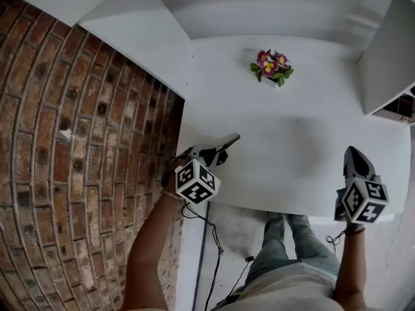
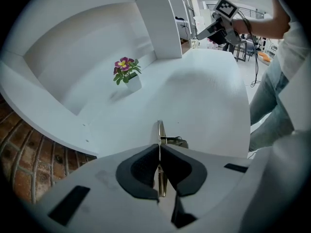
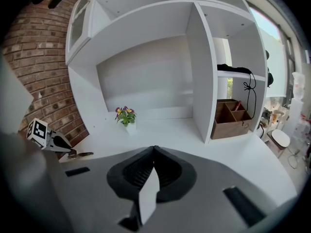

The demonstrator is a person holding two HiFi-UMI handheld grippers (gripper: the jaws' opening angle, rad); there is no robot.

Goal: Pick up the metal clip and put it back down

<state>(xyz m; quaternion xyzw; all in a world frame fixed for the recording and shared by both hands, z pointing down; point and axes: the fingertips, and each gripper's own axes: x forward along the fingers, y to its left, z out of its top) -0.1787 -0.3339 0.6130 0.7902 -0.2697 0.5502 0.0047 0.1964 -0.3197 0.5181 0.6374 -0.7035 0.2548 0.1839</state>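
Note:
The metal clip [image 1: 228, 142] is a thin, flat, brassy strip. My left gripper [image 1: 219, 153] is shut on it at the left edge of the white desk [image 1: 305, 135]. In the left gripper view the clip [image 2: 160, 132] sticks out forward past the pressed-together pads of the left gripper [image 2: 159, 147], with the desk surface below it. My right gripper [image 1: 354, 153] hovers over the desk's front right edge. Its jaws are shut with nothing between them [image 3: 154, 150]. From the right gripper view, the left gripper [image 3: 62, 145] and the clip [image 3: 80, 155] show small at far left.
A small white pot of pink flowers [image 1: 272, 66] stands at the back of the desk. White shelf uprights [image 3: 206, 67] rise at the right, with a wooden organiser [image 3: 234, 115] in a side compartment. A brick wall [image 1: 65, 148] lies left of the desk.

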